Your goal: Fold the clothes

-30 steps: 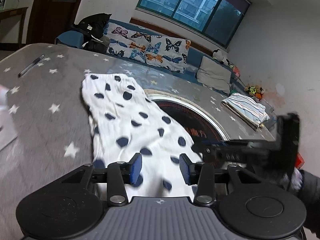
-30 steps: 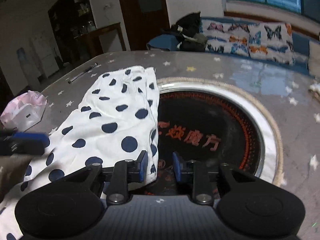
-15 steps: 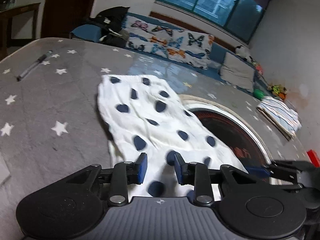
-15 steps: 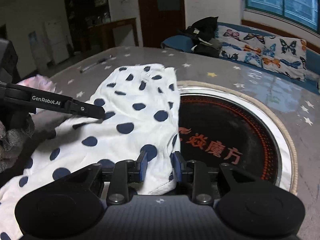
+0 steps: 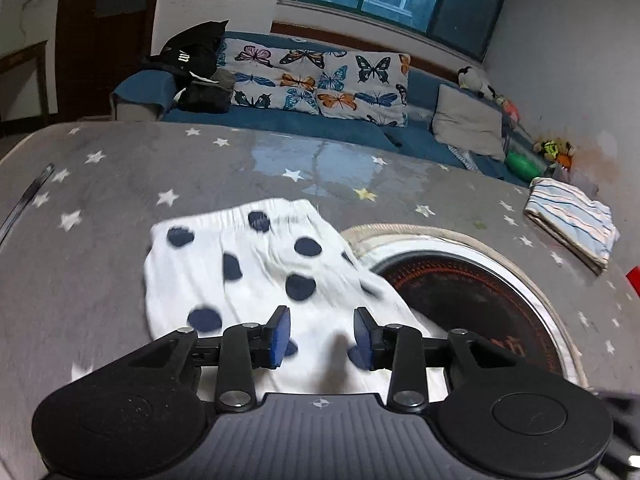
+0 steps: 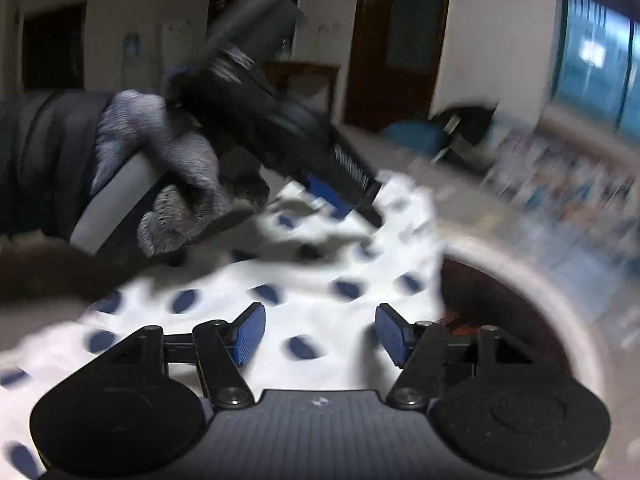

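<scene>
Bare grey tabletop (image 5: pixel 100 240) lies open left of the dotted garment (image 5: pixel 256 272); folded striped cloth (image 5: pixel 572 220) blocks the far right.

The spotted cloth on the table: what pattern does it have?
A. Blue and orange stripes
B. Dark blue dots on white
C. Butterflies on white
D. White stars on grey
B. The spotted cloth is white with dark blue dots; the butterflies are on the sofa cushions, the stripes on the folded cloth at the right, and the stars on the grey table cover.
</scene>
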